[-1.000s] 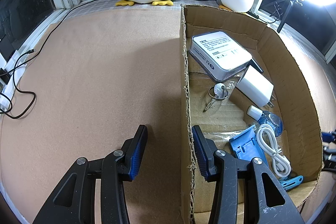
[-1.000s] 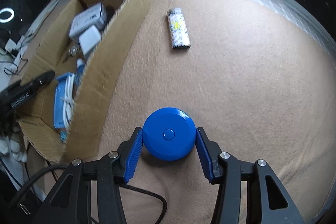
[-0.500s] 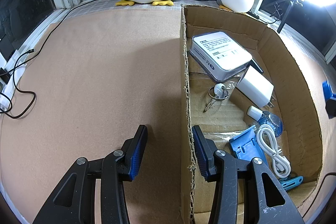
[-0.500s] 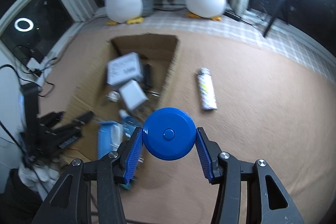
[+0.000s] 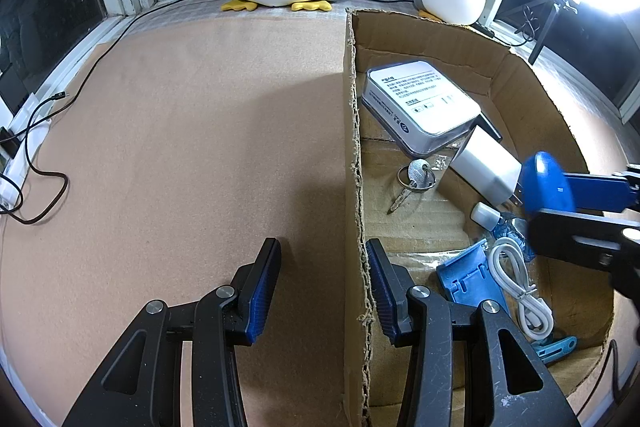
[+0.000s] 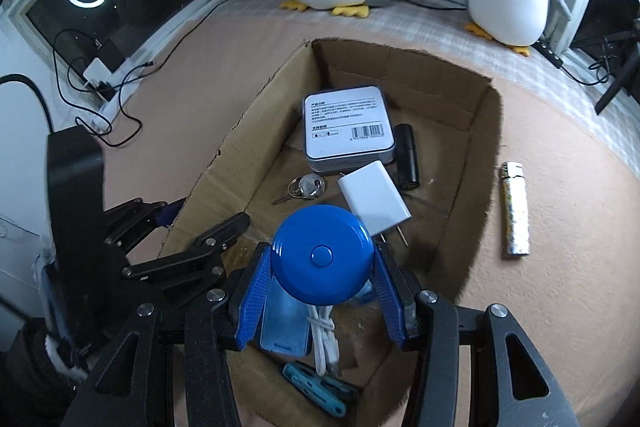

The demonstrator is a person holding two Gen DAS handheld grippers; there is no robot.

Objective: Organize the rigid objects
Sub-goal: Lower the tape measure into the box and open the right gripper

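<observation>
While the right gripper [image 6: 322, 283] pinches the blue disc [image 6: 322, 255] flat-side up above the cardboard box [image 6: 476, 163] | drop lies straight below; lighter [image 6: 515, 211] outside, nearer right | left gripper [image 5: 322, 287] spread, straddling box wall

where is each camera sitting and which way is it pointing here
Left wrist: on the left gripper, low at the box's near end, looking along its side wall toward the penguins; its open fingers straddle that wall.
Right wrist: on the right gripper, above the cardboard box, looking down and forward; its fingers clamp a blue round case; a dark sleeve shows lower left.
Shared: box, tin, key, both penguins, each other's gripper.
</observation>
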